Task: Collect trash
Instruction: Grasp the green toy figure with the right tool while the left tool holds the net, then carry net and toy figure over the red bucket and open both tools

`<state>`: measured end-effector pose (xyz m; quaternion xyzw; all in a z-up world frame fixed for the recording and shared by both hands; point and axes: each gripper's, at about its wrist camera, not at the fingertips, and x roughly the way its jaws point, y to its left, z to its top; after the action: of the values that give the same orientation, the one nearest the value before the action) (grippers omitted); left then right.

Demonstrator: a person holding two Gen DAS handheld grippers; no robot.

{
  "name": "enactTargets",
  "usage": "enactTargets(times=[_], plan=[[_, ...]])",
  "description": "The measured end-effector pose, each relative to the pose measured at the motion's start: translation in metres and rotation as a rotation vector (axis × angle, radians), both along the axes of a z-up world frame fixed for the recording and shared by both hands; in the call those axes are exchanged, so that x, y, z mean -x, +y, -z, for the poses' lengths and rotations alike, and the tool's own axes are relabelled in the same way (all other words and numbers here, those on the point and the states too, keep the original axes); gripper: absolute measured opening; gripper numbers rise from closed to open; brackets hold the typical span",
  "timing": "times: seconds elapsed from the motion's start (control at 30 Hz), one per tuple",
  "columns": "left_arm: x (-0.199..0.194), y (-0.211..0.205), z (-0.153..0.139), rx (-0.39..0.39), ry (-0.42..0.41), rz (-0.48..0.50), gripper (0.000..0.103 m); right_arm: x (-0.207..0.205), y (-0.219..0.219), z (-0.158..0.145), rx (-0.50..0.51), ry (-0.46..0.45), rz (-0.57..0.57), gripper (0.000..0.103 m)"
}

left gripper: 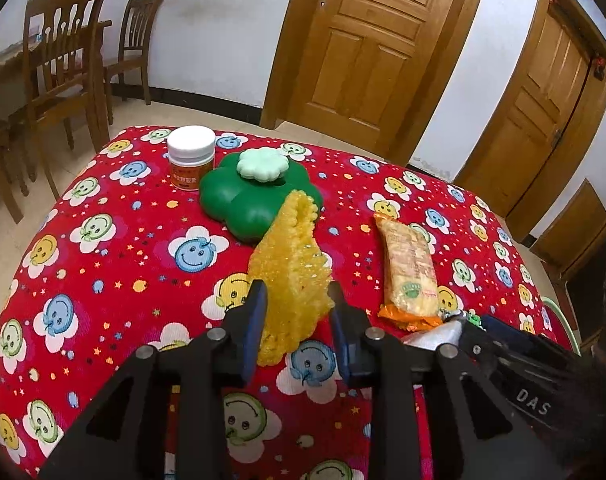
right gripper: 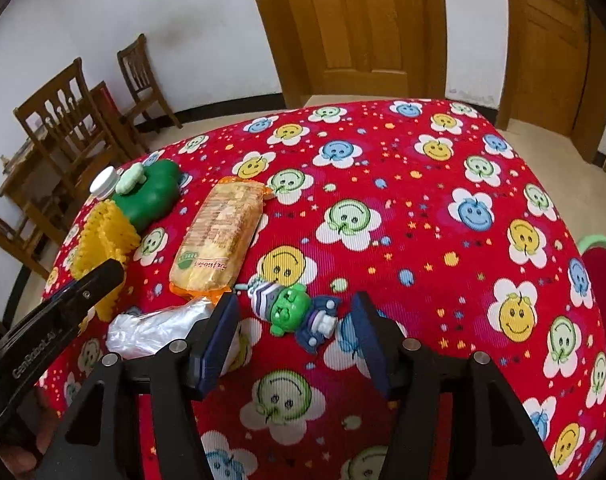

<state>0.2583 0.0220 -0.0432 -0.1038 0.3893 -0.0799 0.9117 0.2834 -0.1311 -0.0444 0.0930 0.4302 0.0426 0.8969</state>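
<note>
A yellow foam fruit net [left gripper: 293, 272] stands between the fingers of my left gripper [left gripper: 299, 292], which is shut on it just above the red tablecloth; it also shows in the right wrist view [right gripper: 103, 236]. An orange snack packet [left gripper: 409, 272] lies to its right [right gripper: 219, 236]. A crumpled clear plastic wrapper [right gripper: 155, 330] lies near the front edge, beside my right gripper's left finger. My right gripper [right gripper: 295, 320] is open, its fingers on either side of a small green-headed toy figure [right gripper: 293, 312], not touching it.
A white-capped jar [left gripper: 191, 156] and a green flower-shaped box [left gripper: 259, 192] stand at the table's far left. Wooden chairs [left gripper: 63, 68] stand beyond the table on the left. A green-rimmed bin [right gripper: 603, 248] shows at the table's right edge.
</note>
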Motion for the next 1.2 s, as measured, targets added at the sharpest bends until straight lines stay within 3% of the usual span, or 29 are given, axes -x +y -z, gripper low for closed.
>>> enactTargets(times=[0.2, 0.3, 0.6, 0.97, 1.2], plan=[[0.0, -0.001, 0.001, -0.003, 0.001, 0.01, 0.029, -0.004, 0.005, 0.002, 0.046, -0.027, 0.01, 0.058], [0.0, -0.002, 0.001, 0.001, 0.004, 0.017, 0.024, 0.0, 0.006, 0.003, 0.08, -0.036, 0.015, 0.049], [0.004, -0.002, -0.001, 0.021, -0.004, 0.026, 0.013, 0.023, -0.014, -0.005, 0.003, -0.036, 0.053, 0.049], [0.024, -0.008, -0.032, 0.052, -0.07, 0.069, 0.012, 0.074, -0.059, -0.026, -0.084, -0.069, 0.143, 0.049], [0.04, -0.019, -0.049, 0.105, -0.068, 0.124, 0.012, 0.099, -0.082, -0.034, -0.122, -0.084, 0.191, 0.049]])
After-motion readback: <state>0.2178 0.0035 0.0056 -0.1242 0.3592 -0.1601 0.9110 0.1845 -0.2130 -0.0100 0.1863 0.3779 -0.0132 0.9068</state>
